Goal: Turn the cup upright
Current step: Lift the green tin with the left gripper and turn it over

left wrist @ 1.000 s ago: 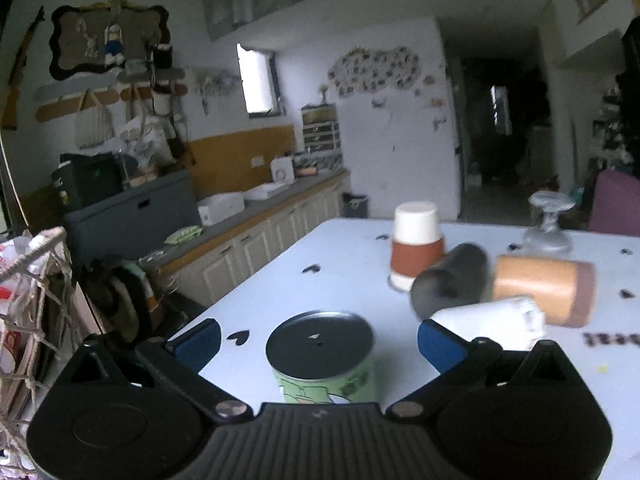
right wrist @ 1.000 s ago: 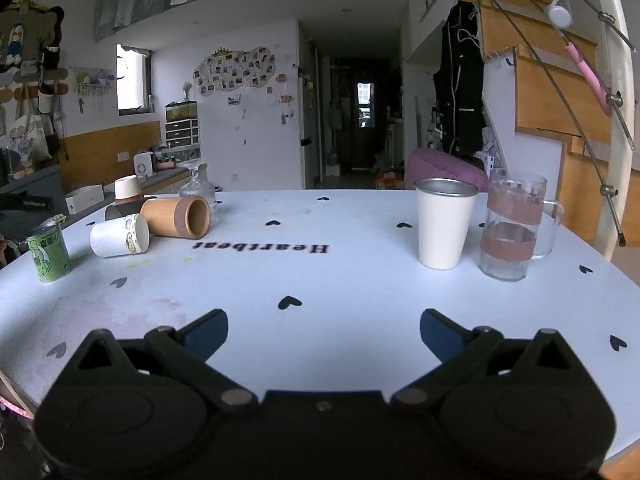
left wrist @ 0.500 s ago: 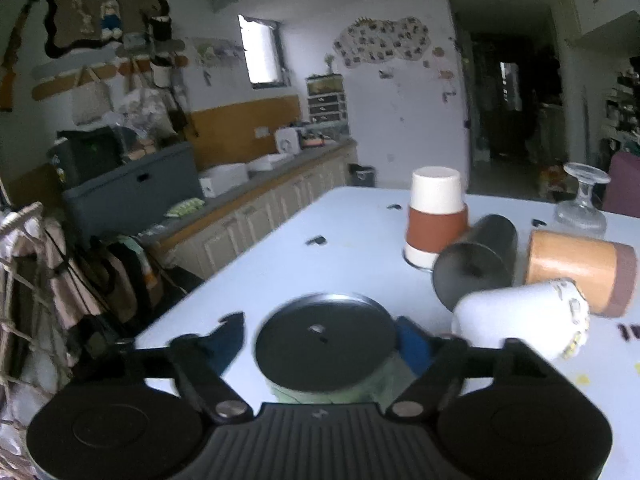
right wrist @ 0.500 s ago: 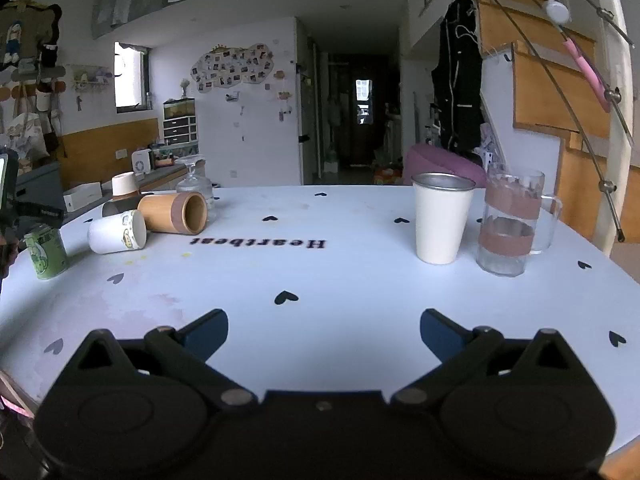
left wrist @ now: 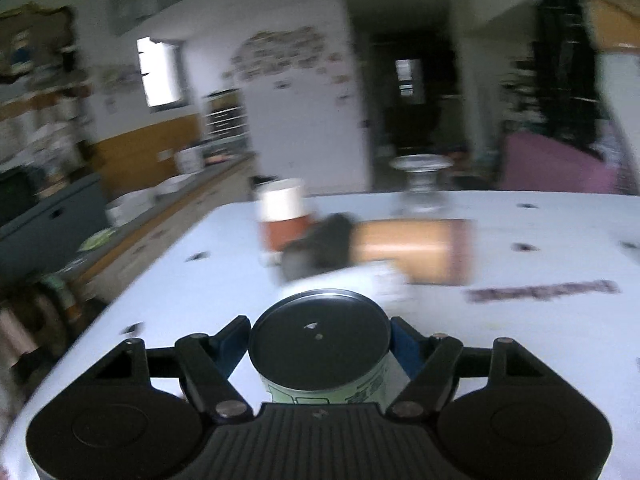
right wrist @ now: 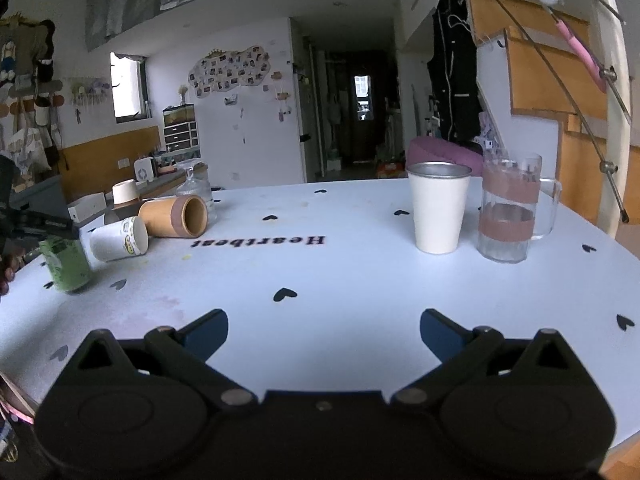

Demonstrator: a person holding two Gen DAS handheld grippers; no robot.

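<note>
My left gripper (left wrist: 320, 344) is shut on a green cup (left wrist: 320, 344) that stands upside down, its dark metal base facing up. The blue pads press both its sides. The same green cup (right wrist: 66, 264) shows at the far left of the right wrist view, tilted, with the left gripper around it. My right gripper (right wrist: 324, 328) is open and empty above the near part of the white table (right wrist: 320, 272).
Past the green cup lie a white mug (right wrist: 118, 238), a bamboo cup (right wrist: 176, 216) and a dark cup (left wrist: 316, 244) on their sides. A white and brown cup (left wrist: 282, 216) and a glass (right wrist: 194, 186) stand upside down. A white cup (right wrist: 438, 206) and glass mug (right wrist: 508, 208) stand upright at right.
My left gripper moved forward around the green cup and closed on it. The view has swung to the right and is blurred. The right gripper has stayed open and nearly still.
</note>
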